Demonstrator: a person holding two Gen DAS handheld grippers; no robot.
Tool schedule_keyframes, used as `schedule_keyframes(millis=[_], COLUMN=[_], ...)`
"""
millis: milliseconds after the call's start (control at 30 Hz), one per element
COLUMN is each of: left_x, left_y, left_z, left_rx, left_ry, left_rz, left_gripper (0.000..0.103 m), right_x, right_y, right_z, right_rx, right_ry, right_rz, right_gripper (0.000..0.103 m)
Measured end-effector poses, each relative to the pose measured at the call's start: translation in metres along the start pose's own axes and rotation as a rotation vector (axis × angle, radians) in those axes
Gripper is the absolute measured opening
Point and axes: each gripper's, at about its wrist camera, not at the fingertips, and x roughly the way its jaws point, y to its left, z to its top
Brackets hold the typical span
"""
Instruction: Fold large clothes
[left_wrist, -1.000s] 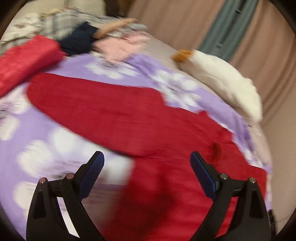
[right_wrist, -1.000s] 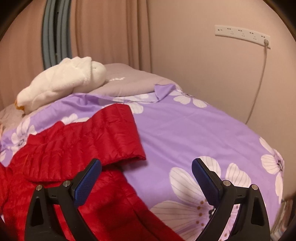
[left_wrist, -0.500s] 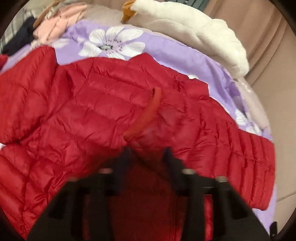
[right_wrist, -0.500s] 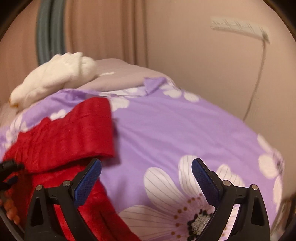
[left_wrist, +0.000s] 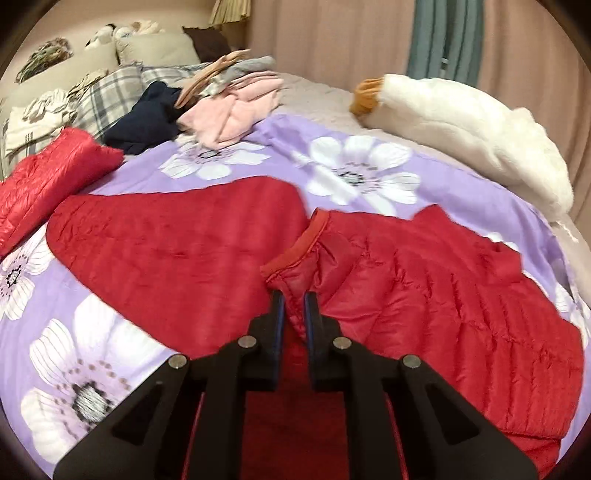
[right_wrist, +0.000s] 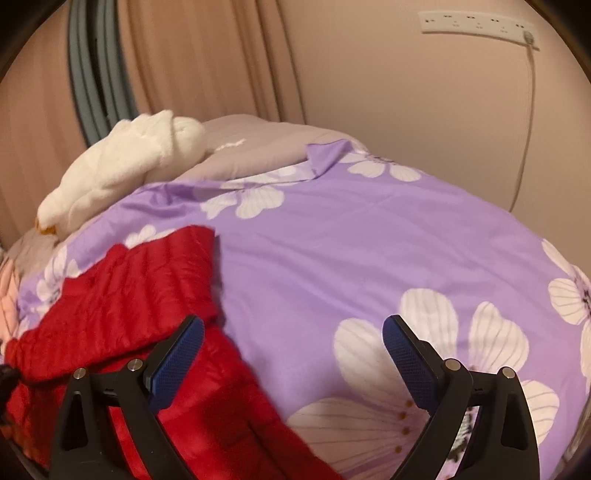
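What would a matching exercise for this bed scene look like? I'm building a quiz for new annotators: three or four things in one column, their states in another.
Column 1
1. left tool
2. right tool
3. red puffer jacket
4. white plush toy

Column 2
A. spread on the purple floral cover
B. open, holding nothing
C. lying at the bed's far edge by the curtain
D. shut on red fabric

Pairs: 1-D, 2-B, 3-A, 4-C
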Motion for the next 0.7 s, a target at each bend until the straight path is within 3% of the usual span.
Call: schedule_keyframes(millis=[167,233,267,300,400,567,633,700], left_x=[0.008,0.000,-0.005,-0.012,-0.037,-0.061,-0.061,-0.054], left_y=[0.022,0.026,0.029,0.034,0.053,0.070,0.067,0.053], left_z=[-0.001,-0.003,-0.003,-0.001,0.005,0.005,0.003,0.007], left_rx=[-0.003,0.005,0.012,0.014,0.000,0.015,0.018,0.083], left_ry=[0.044,0.059,0.057,0.037,-0.037,-0.109,-0.133,-0.097], left_rz=[-0.012,0.006,0.011,0.011,0.003,-0.100,-0.117,-0.138], left_gripper=[0.019,0.037,0.052,0.058,0.059,0.056,0.044,0.026], right_x=[0.002,0.003,0.001,0.001,-0.002,-0.004,-0.005,-0.007], right_y=[0.014,0.017,0.019,0.021,0.028,0.042,0.048,0.059], right_z=[-0.003,-0.003,-0.004,-0.003,-0.003,-0.004,-0.004,-0.004], right_rx=[-0.039,-0.038,-0.037,-0.038,-0.068,-0.126,-0.148,-0.175], right_ry=[0.013,0.021,0.020,0.020,0.004,-0.019,-0.020,-0.035], right_rz=[0.001,0.019,0.041,0.045,0.038,0.035,0.045,0.068], right_gripper=[0.097,0.097,0.097,0.097,0.097,0.097,0.083,0.032])
